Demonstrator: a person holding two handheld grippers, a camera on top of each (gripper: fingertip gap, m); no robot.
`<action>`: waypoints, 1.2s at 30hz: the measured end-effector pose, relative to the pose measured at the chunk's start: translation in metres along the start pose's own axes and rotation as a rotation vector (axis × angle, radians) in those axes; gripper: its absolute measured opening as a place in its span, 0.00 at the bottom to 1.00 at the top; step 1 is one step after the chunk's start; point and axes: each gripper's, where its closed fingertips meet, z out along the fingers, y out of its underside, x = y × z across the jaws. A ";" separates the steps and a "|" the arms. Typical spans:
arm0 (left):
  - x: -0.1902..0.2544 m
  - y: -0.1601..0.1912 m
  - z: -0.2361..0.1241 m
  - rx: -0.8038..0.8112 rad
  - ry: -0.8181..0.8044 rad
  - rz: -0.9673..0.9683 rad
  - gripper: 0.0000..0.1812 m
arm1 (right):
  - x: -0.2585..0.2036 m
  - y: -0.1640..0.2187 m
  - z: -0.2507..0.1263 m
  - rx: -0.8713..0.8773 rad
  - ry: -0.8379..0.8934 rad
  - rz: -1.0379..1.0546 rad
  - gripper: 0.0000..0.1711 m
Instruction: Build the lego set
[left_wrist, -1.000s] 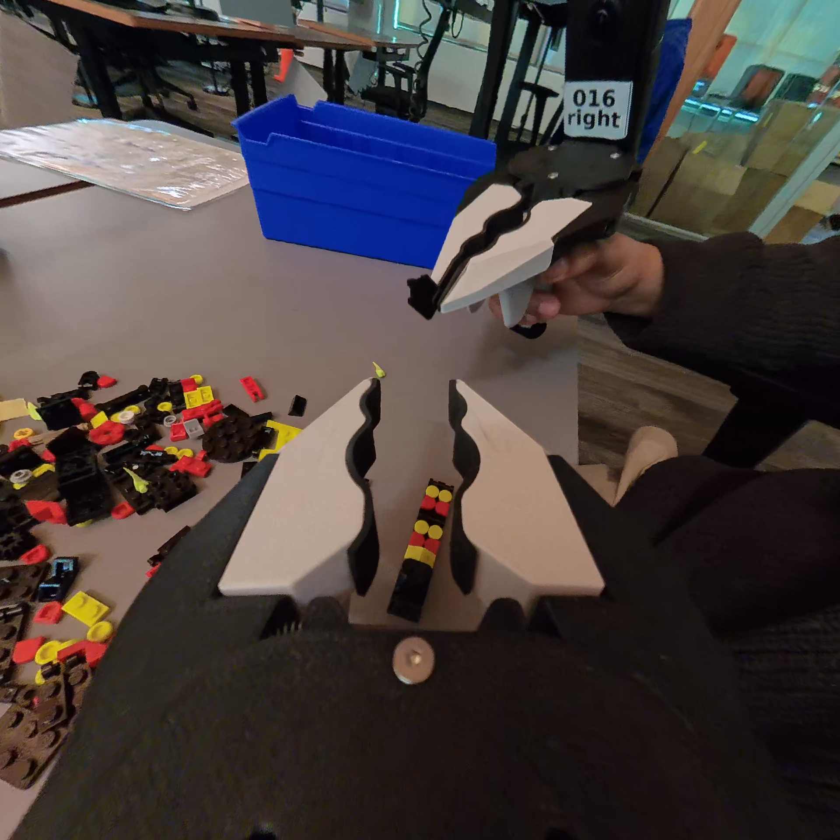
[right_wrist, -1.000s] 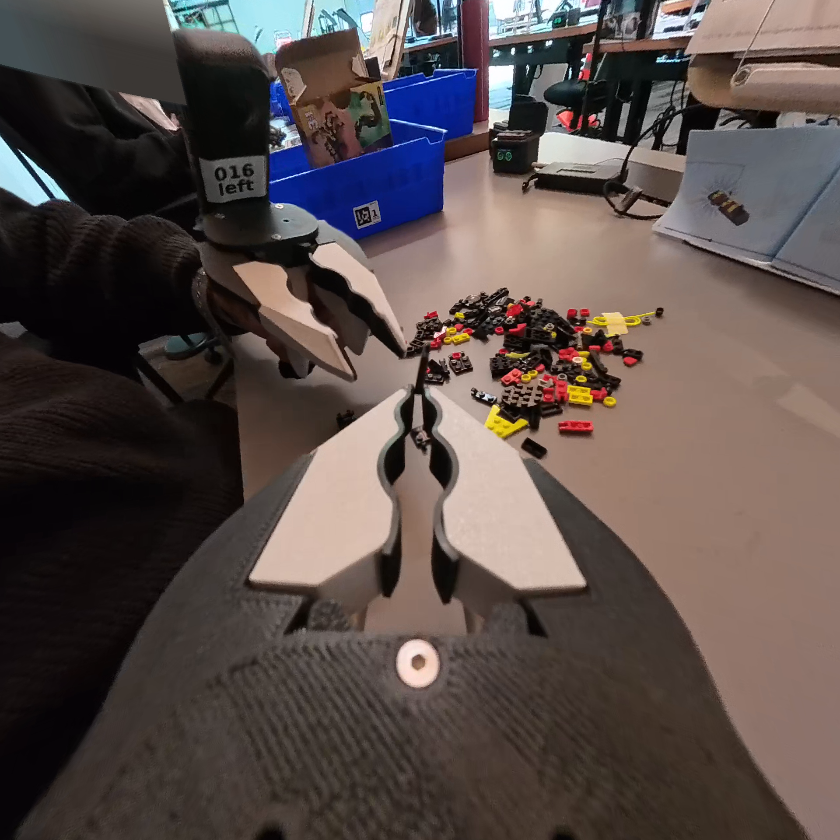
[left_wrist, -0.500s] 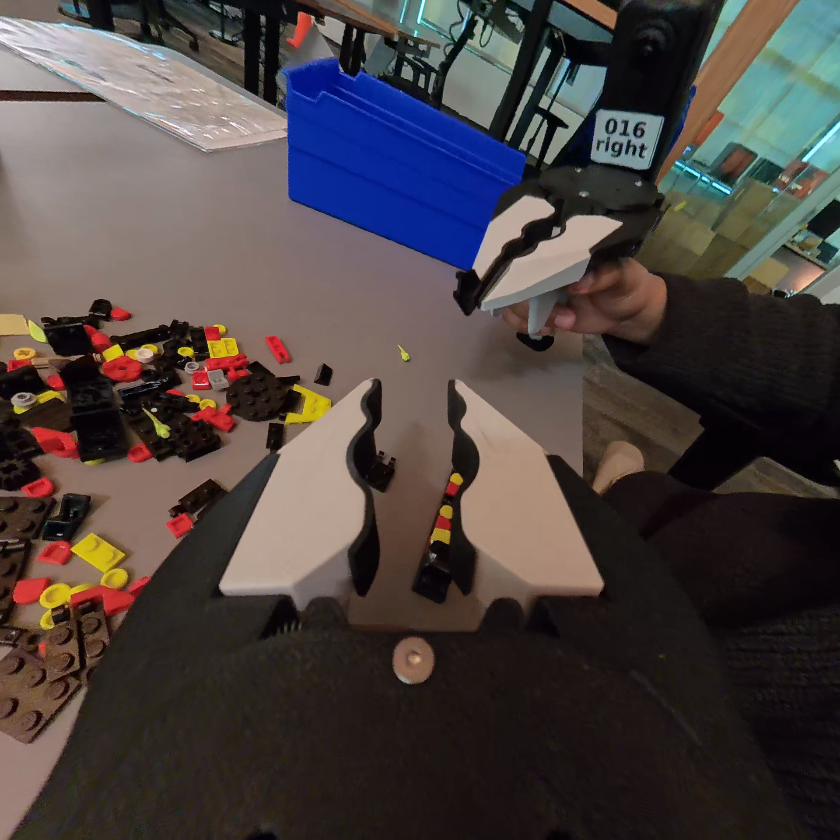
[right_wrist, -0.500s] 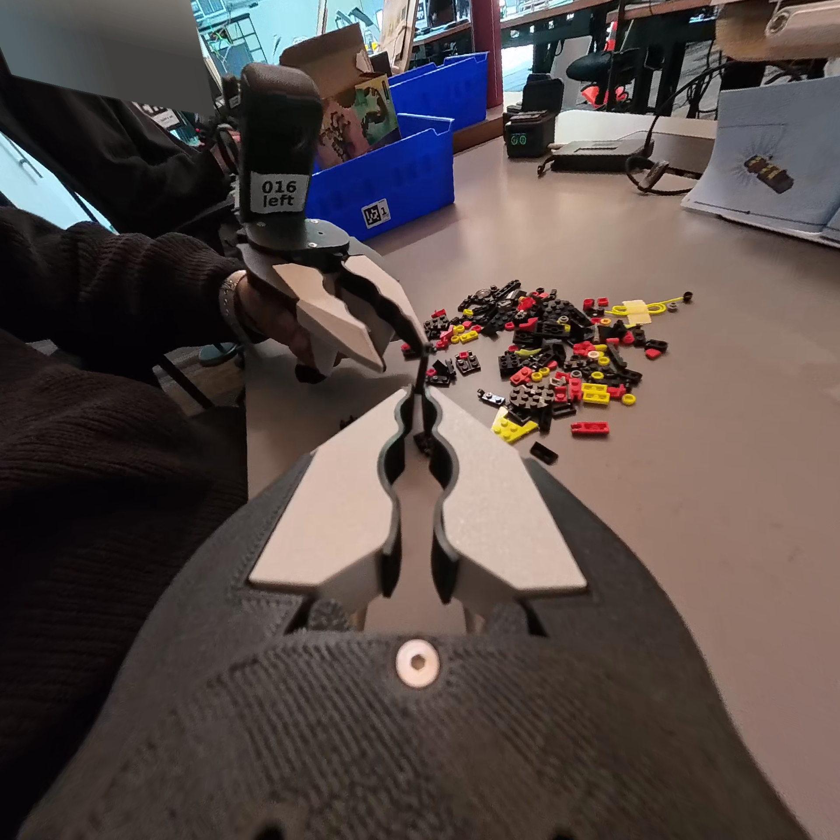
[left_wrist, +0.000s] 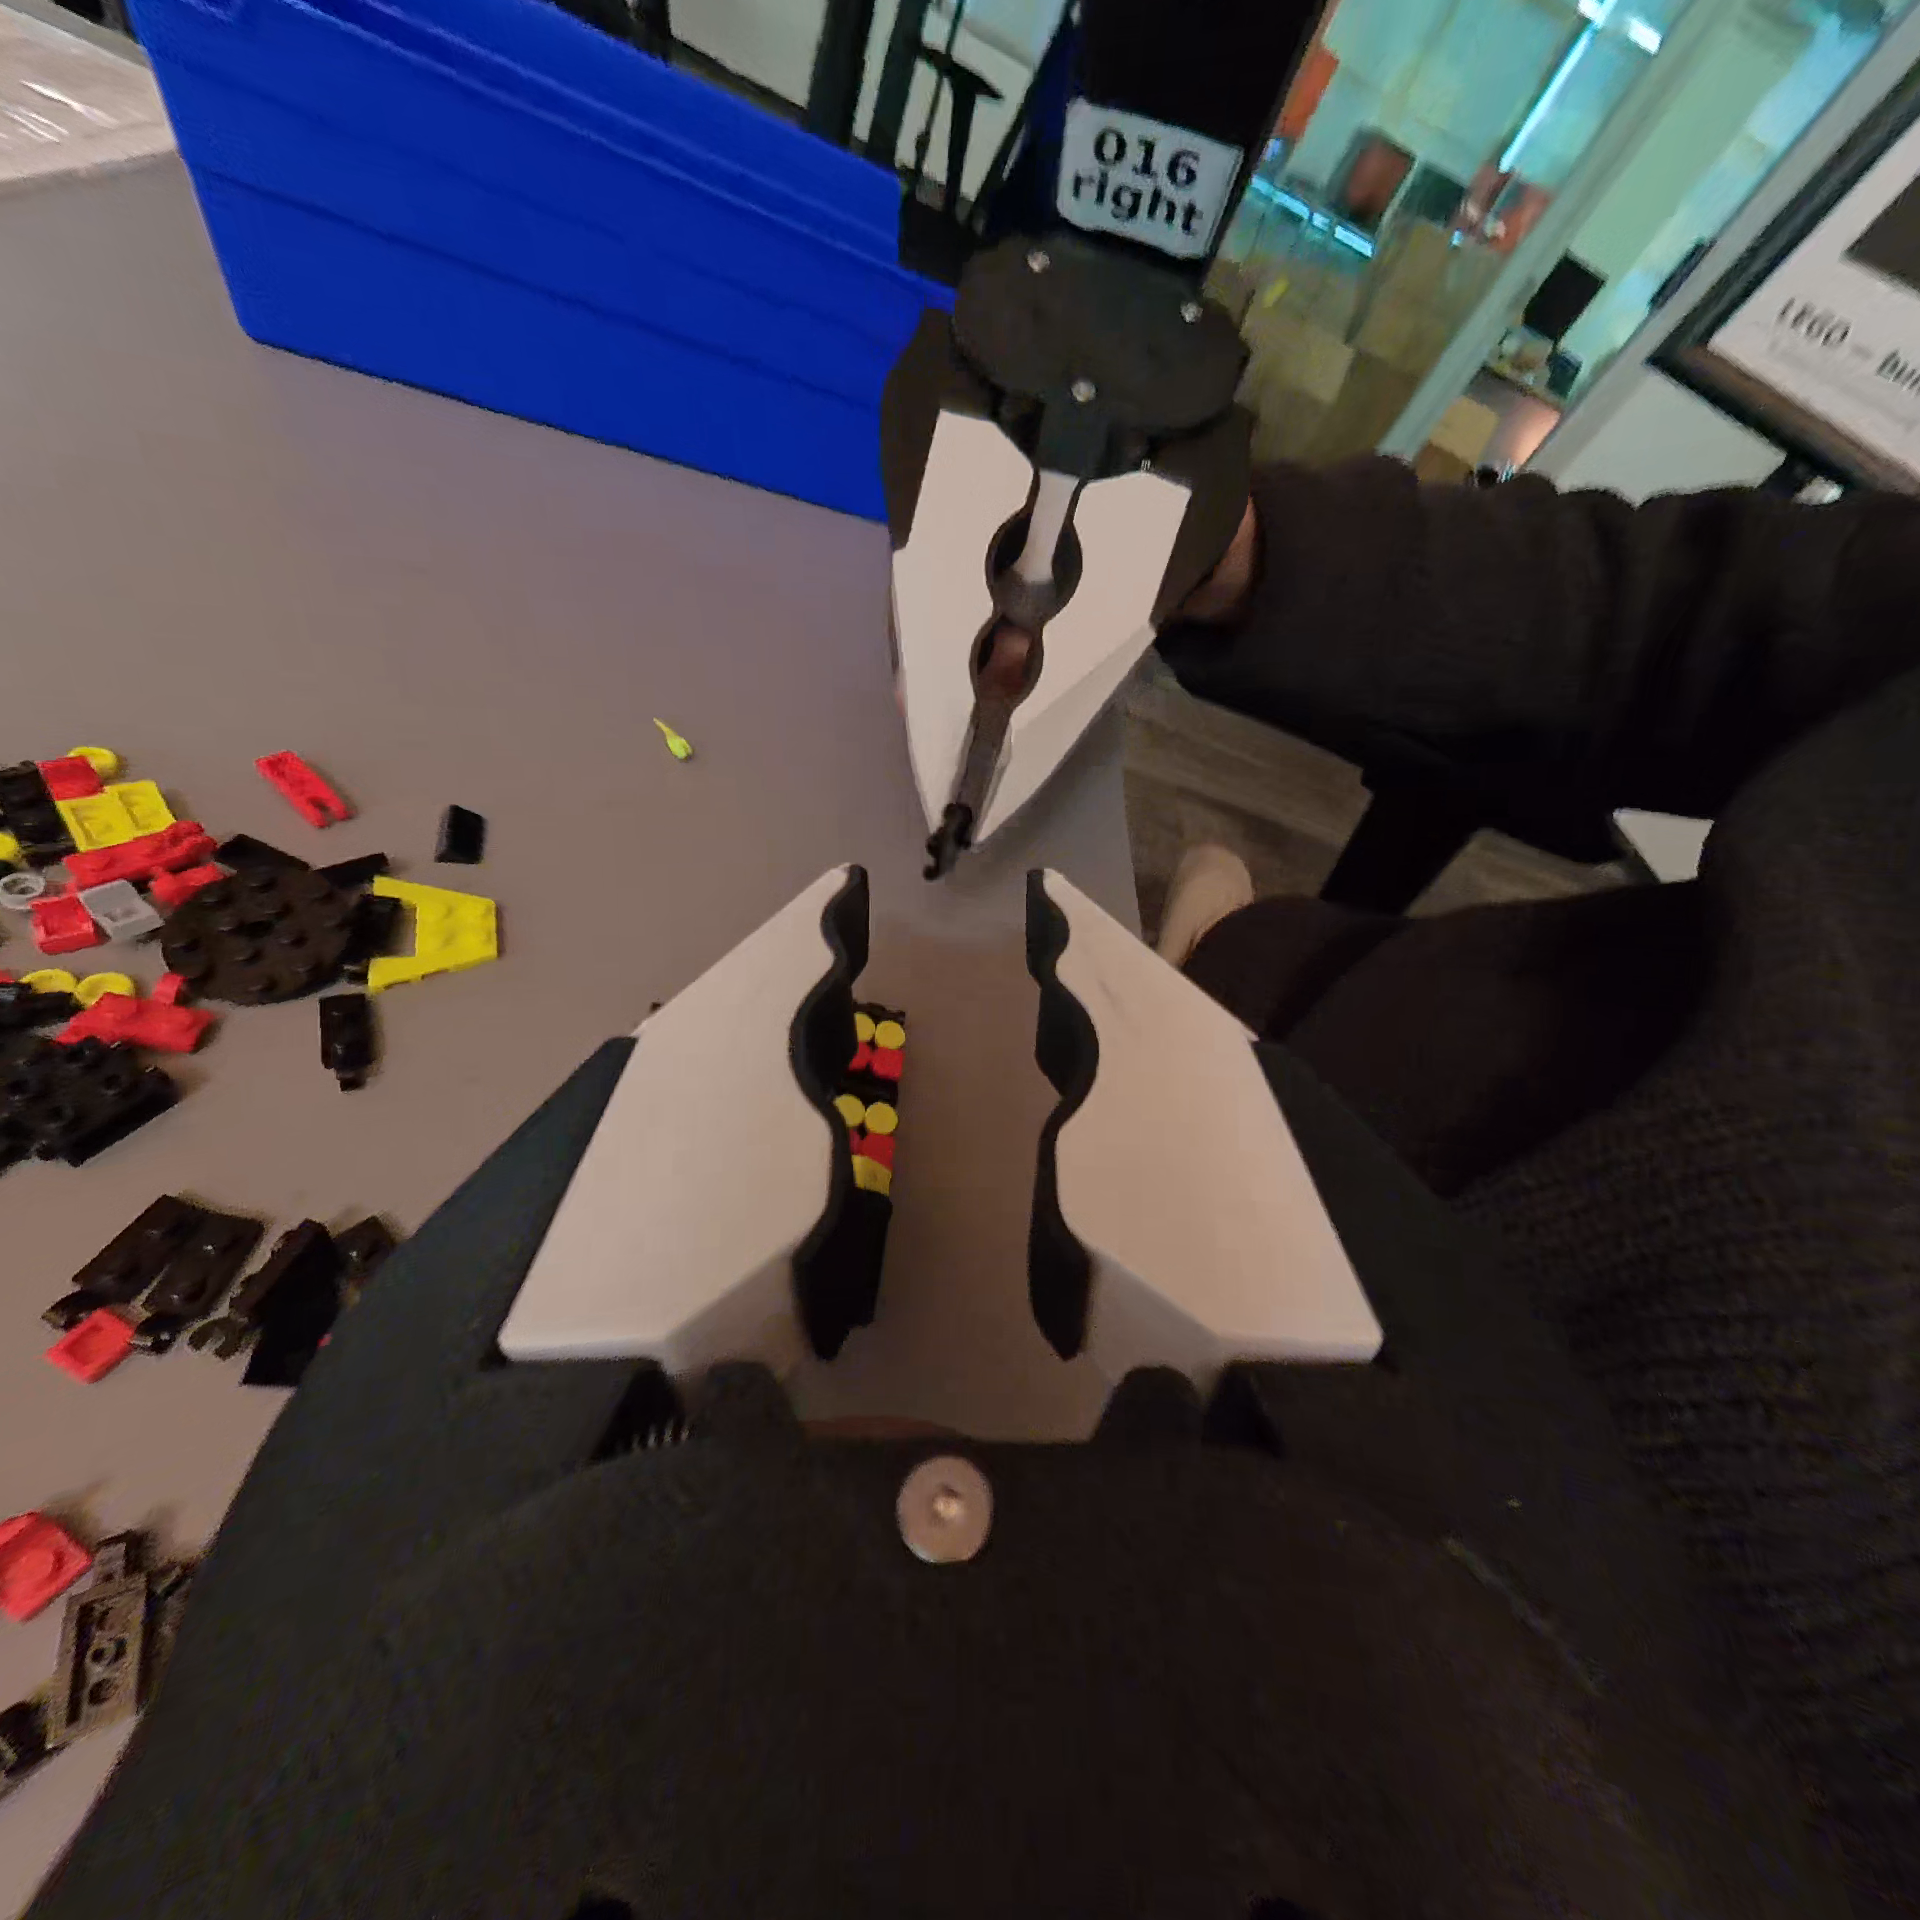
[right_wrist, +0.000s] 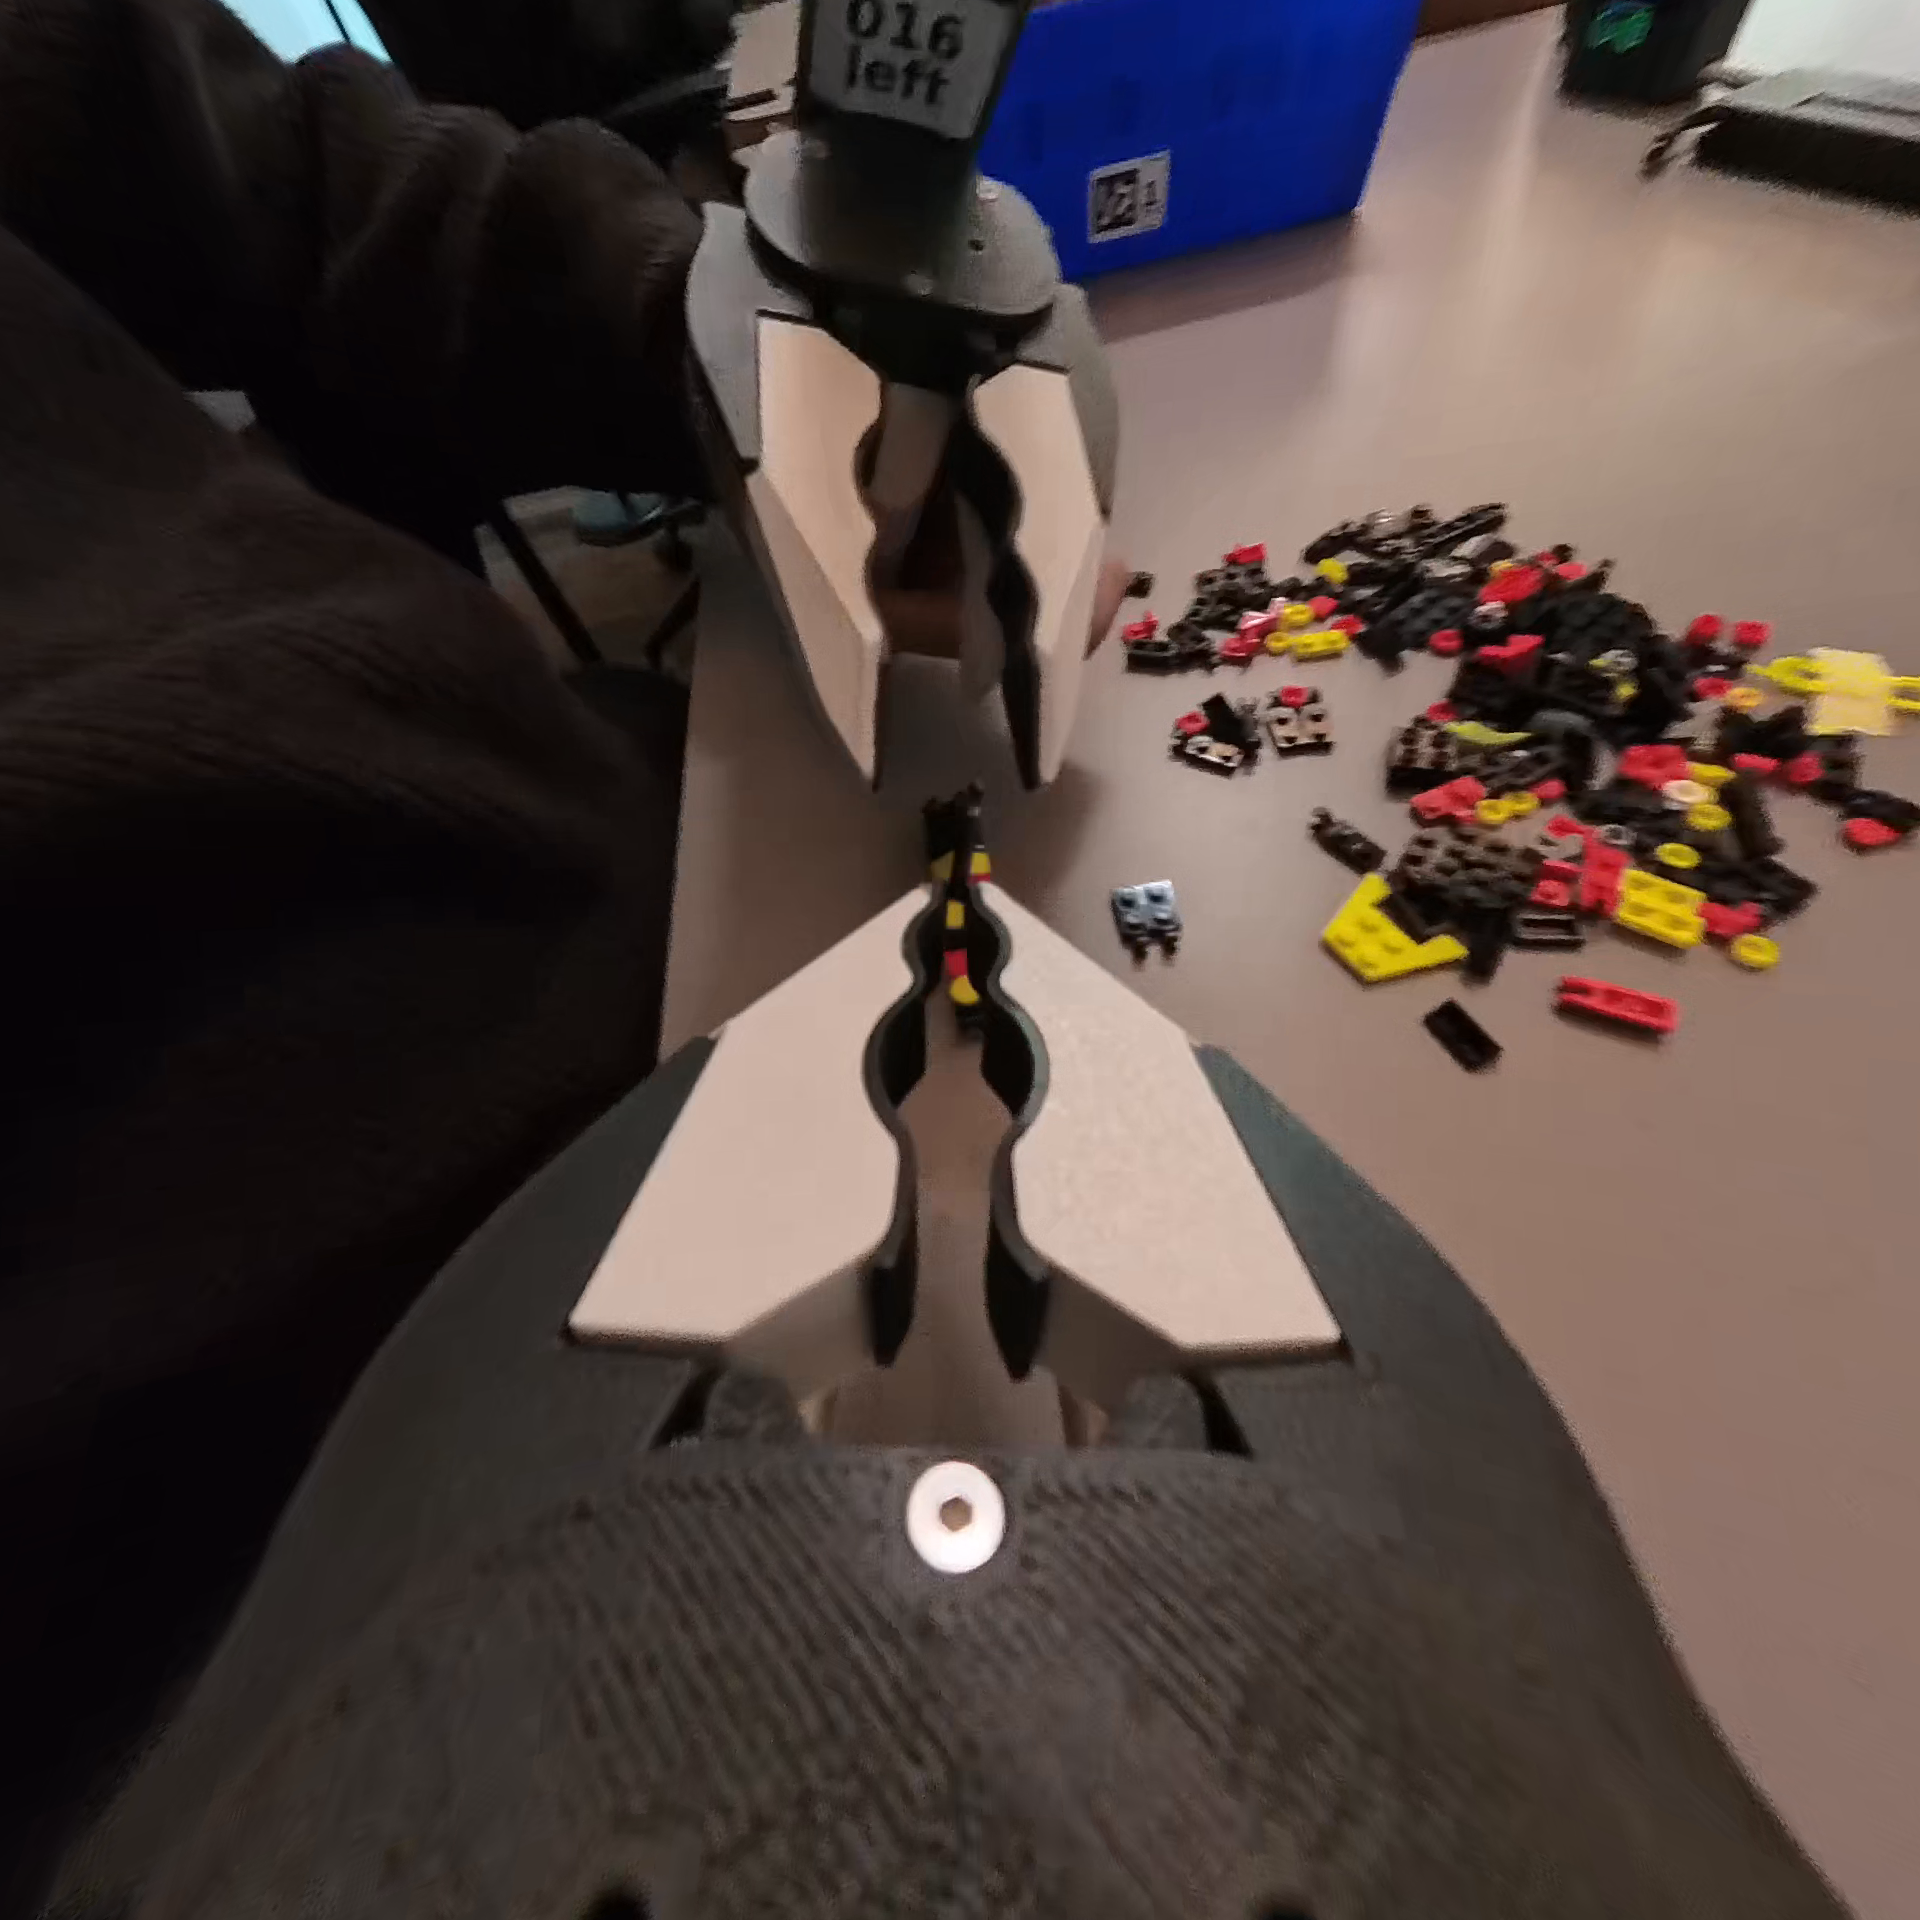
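Observation:
My left gripper (left_wrist: 940, 894) is open and empty, low over the grey table (left_wrist: 520, 644). Under it, beside the left finger, lies a black lego strip (left_wrist: 878, 1101) with red and yellow studs. My right gripper (right_wrist: 956, 904) is shut on a thin black lego piece (left_wrist: 961, 790) whose end sticks out past its tips. In the left wrist view the right gripper (left_wrist: 966, 831) points down at the left gripper's tips, a short gap away. In the blurred right wrist view the left gripper (right_wrist: 951, 774) faces mine, and the strip (right_wrist: 958, 914) shows through the finger gap.
A pile of loose black, red and yellow pieces (left_wrist: 260, 935) lies left of the left gripper and right of the right one (right_wrist: 1558, 727). A blue bin (left_wrist: 520, 239) stands behind. The table edge and the person's dark sleeves and lap are close by. Left and right tips are no more than a few centimetres apart.
Both grippers have swung to face each other, tips now nearly meeting. The right gripper still holds the thin black piece. The strip now sits by the left gripper's left finger.

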 end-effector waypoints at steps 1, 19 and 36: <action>0.001 0.003 0.001 -0.016 0.007 0.006 0.16 | -0.005 0.000 0.002 -0.003 -0.027 0.001 0.01; -0.010 -0.001 0.000 -0.008 -0.033 -0.089 0.01 | 0.009 -0.002 0.002 -0.010 0.121 -0.050 0.10; -0.072 -0.031 -0.027 0.251 -0.054 -0.583 0.01 | 0.053 -0.012 -0.010 0.052 0.320 0.036 0.10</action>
